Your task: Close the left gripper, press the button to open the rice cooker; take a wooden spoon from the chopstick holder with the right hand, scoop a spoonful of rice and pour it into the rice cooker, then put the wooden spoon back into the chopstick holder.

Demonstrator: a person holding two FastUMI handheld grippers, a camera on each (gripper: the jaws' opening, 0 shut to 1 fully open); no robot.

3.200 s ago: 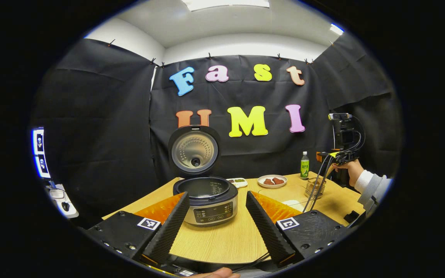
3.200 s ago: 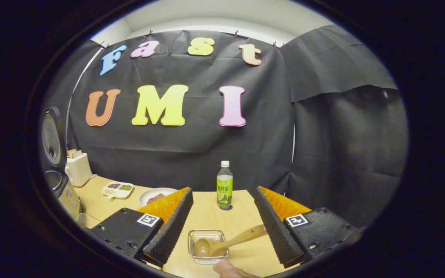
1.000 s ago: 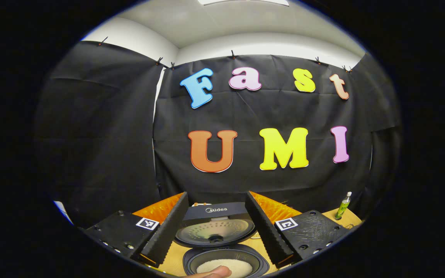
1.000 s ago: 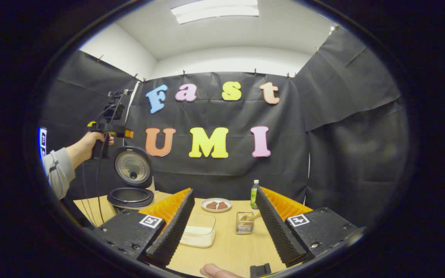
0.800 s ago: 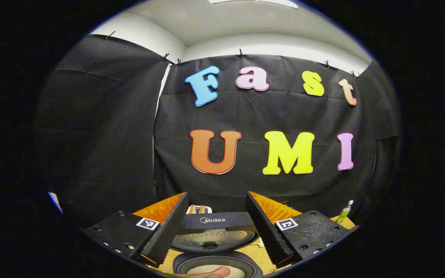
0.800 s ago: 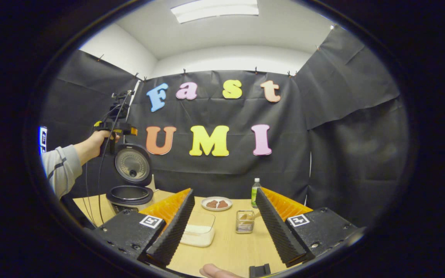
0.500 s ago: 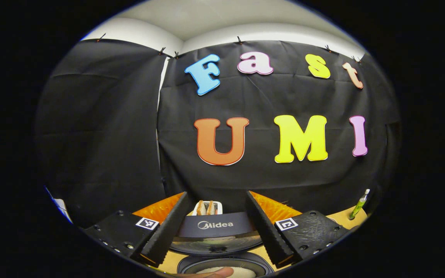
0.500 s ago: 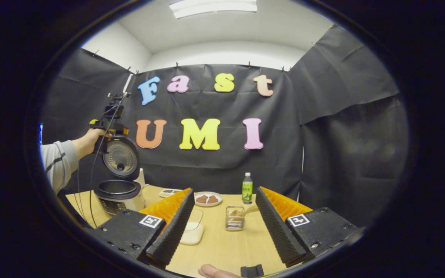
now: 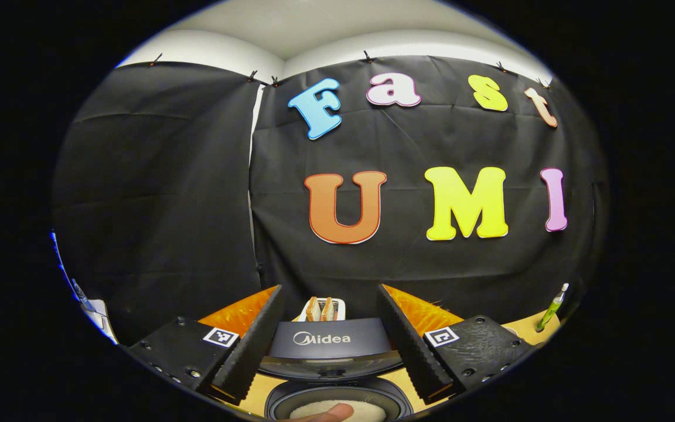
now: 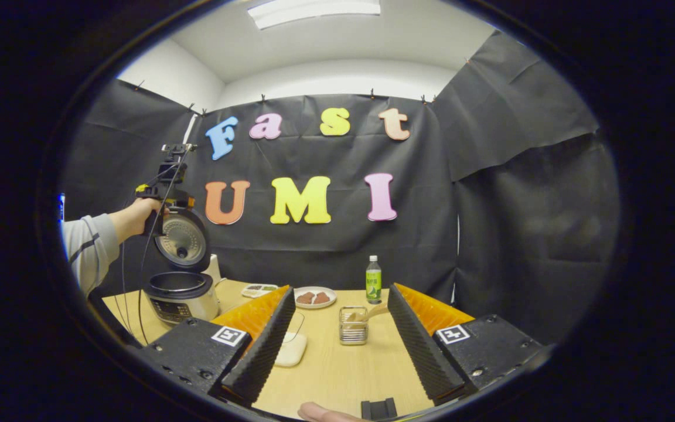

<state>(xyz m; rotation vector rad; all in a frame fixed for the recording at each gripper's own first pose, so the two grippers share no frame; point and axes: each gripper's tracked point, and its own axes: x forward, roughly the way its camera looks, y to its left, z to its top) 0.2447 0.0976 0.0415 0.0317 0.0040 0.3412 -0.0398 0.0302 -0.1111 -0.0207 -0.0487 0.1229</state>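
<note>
Right gripper view: chopstick holder (image 10: 353,332).

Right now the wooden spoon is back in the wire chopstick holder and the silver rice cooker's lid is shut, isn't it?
Not quite: the silver rice cooker's lid stands open, as the right gripper view shows. The wooden spoon does sit in the wire chopstick holder.

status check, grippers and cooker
Left gripper open above rice cooker lid. Right gripper open, empty. Wooden spoon in chopstick holder.
</note>
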